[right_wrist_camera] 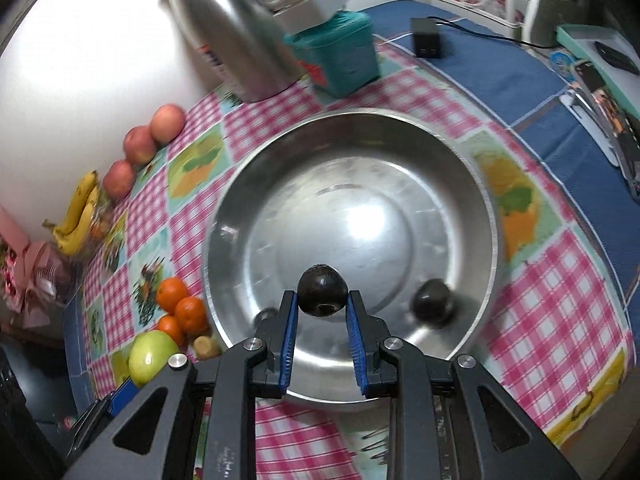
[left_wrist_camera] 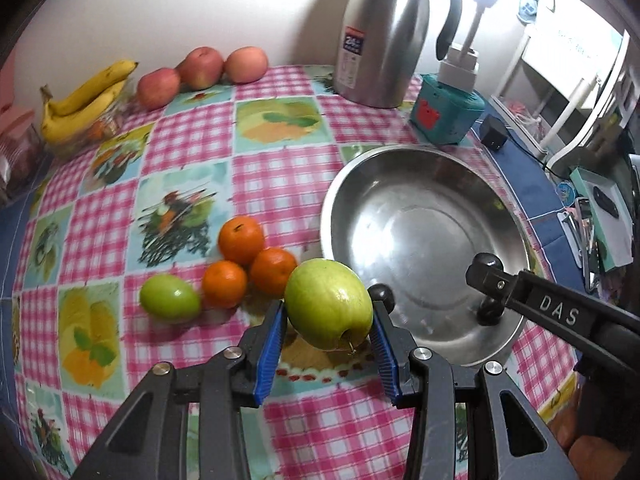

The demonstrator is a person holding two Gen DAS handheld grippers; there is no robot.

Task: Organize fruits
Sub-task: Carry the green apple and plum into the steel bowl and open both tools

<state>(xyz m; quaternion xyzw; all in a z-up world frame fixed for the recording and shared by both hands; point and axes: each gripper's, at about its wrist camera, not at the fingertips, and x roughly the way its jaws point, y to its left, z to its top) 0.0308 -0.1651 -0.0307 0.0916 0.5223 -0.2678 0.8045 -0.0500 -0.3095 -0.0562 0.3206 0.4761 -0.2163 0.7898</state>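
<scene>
Over the checked table (left_wrist_camera: 280,92) both hands carry fruit toward the steel bowl (right_wrist_camera: 460,152), the largest free space on it and holding nothing of its own that I can see; the dark shape low on its floor looks like a reflection. The left gripper (left_wrist_camera: 328,320) is clamped on a green apple (left_wrist_camera: 328,304), lifted clear of the cloth and just outside the bowl's near-left rim. The right gripper (right_wrist_camera: 322,304) pinches a small dark fruit (right_wrist_camera: 322,290), jaws nearly closed on it, already above the bowl's floor.

To do this well, I'd say each fruit should go low over the bottom before the jaws part, since steel is slick and round fruit will roll. The apple needs to clear the rim, not clip it. The two grippers sit close together, so one ought to release and draw off before the other comes in.

Room is generous on the left, past three oranges (left_wrist_camera: 244,240) and a smaller green fruit (left_wrist_camera: 170,298) beside them. Behind the bowl the flask (left_wrist_camera: 384,32) and teal box (left_wrist_camera: 448,112) crowd in. Red apples (left_wrist_camera: 200,68) and bananas (left_wrist_camera: 84,100) lie well apart by the wall.
</scene>
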